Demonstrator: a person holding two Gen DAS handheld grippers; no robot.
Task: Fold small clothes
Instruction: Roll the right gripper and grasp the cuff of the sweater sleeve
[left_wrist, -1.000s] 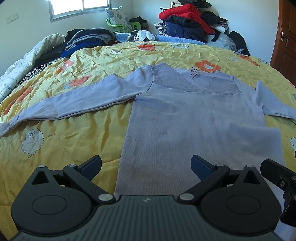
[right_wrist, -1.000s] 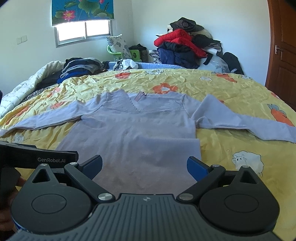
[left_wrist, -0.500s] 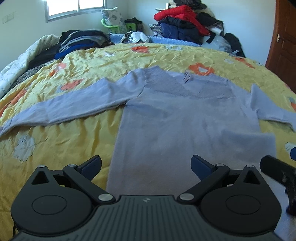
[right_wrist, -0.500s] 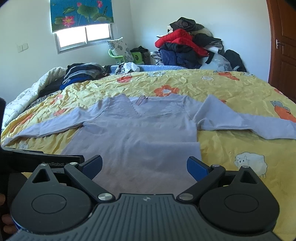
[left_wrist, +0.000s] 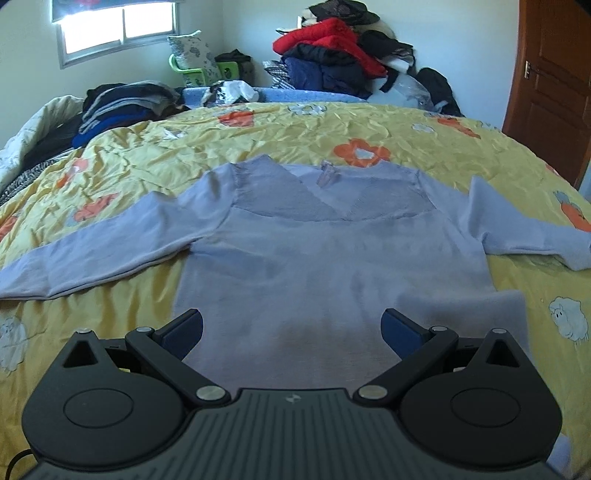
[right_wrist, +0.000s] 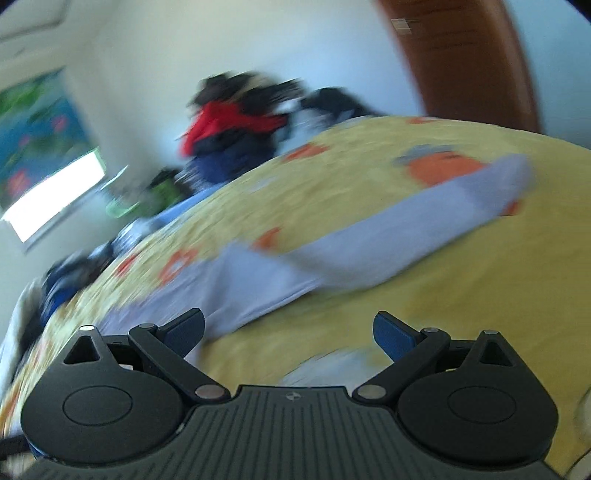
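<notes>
While the lavender sweater (left_wrist: 325, 266) lies flat on the yellow quilt (left_wrist: 295, 129), both my claws, left gripper (left_wrist: 291, 326) and right gripper (right_wrist: 288, 328), are spread, empty; next I'd pinch its right sleeve (right_wrist: 388, 236) and fold inward.

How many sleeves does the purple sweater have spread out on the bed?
2. The left sleeve stretches toward the bed's left side; the right sleeve reaches right across the yellow quilt.

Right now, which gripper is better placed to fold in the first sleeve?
Probably the right gripper: open, tilted and aimed at the right sleeve, which lies stretched out just ahead. The left gripper, also open, faces the sweater body, with its sleeve off to the side.
</notes>
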